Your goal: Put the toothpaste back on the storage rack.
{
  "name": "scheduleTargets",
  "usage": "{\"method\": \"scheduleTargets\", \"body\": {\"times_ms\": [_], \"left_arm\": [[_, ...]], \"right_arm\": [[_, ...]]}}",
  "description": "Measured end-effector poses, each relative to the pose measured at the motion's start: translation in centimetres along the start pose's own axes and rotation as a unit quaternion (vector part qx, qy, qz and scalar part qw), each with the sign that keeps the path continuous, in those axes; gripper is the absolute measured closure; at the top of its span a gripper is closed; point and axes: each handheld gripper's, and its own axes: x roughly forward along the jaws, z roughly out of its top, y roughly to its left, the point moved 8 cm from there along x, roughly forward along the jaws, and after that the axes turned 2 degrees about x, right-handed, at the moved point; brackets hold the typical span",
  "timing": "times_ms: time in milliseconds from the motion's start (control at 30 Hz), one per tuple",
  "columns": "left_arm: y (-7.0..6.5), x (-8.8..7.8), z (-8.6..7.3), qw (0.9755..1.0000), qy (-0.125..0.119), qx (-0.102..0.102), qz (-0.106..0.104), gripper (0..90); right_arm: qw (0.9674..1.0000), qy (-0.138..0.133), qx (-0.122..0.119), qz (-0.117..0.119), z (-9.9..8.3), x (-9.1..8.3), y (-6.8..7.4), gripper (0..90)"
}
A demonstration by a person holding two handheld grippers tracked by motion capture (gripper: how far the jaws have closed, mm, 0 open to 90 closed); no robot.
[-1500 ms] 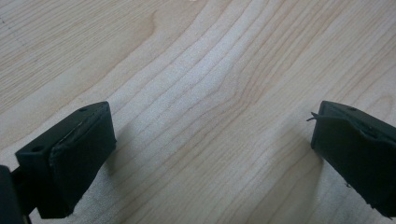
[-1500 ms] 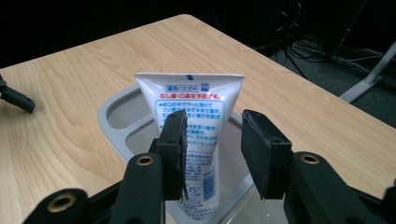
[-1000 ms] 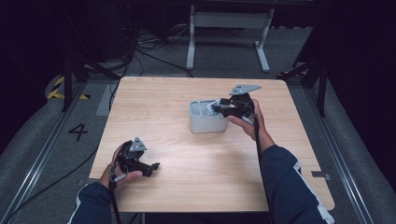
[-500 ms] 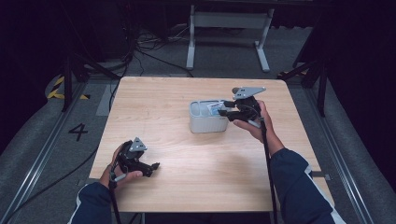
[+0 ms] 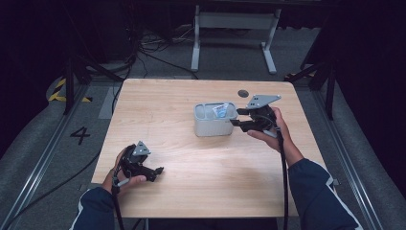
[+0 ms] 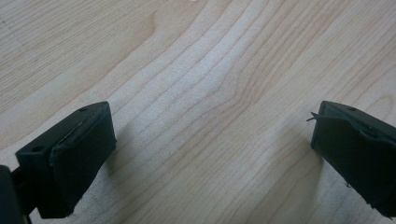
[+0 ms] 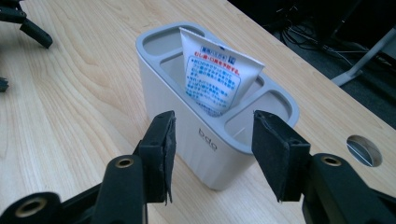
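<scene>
A grey holder [image 5: 214, 125] [image 7: 154, 60] with several compartments stands right of the table's middle. A white tube with blue print [image 5: 221, 111] [image 7: 212, 79] leans upright in its middle compartment. My right gripper [image 5: 235, 117] [image 7: 212, 135] hovers just right of the holder and points at its end. Its jaws have just been opening; nothing is between the pads, and the tube is free of them. My left gripper [image 5: 157, 173] [image 6: 212, 154] rests at the front left with its jaws wide open over bare wood.
The wooden table [image 5: 182, 100] has a round cable hole [image 5: 243, 93] [image 7: 364, 150] behind the right gripper. A metal stand [image 5: 234, 21] and cables lie on the floor beyond the far edge. The left hand's gripper appears far off in the right gripper view.
The right gripper has drawn back to the right from above the holder and its jaws stand wider. The tube stays in the holder. The left gripper has not moved.
</scene>
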Motion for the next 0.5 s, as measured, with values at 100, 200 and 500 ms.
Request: {"method": "scheduleTargets", "body": {"times_ms": [100,200,500], "left_arm": [[0.0,0.0,0.0,1.0,0.0,0.0,0.0,0.2],[0.0,0.0,0.0,1.0,0.0,0.0,0.0,0.2],[0.0,0.0,0.0,1.0,0.0,0.0,0.001,0.3]], "right_arm": [[1.0,0.003,0.001,-0.001,-0.5,-0.4,0.1,49.6],[1.0,0.007,-0.002,-0.006,-1.2,-0.9,0.0,48.6],[0.9997,0.014,-0.001,-0.022,-3.2,-2.2,-0.4,46.1]]}}
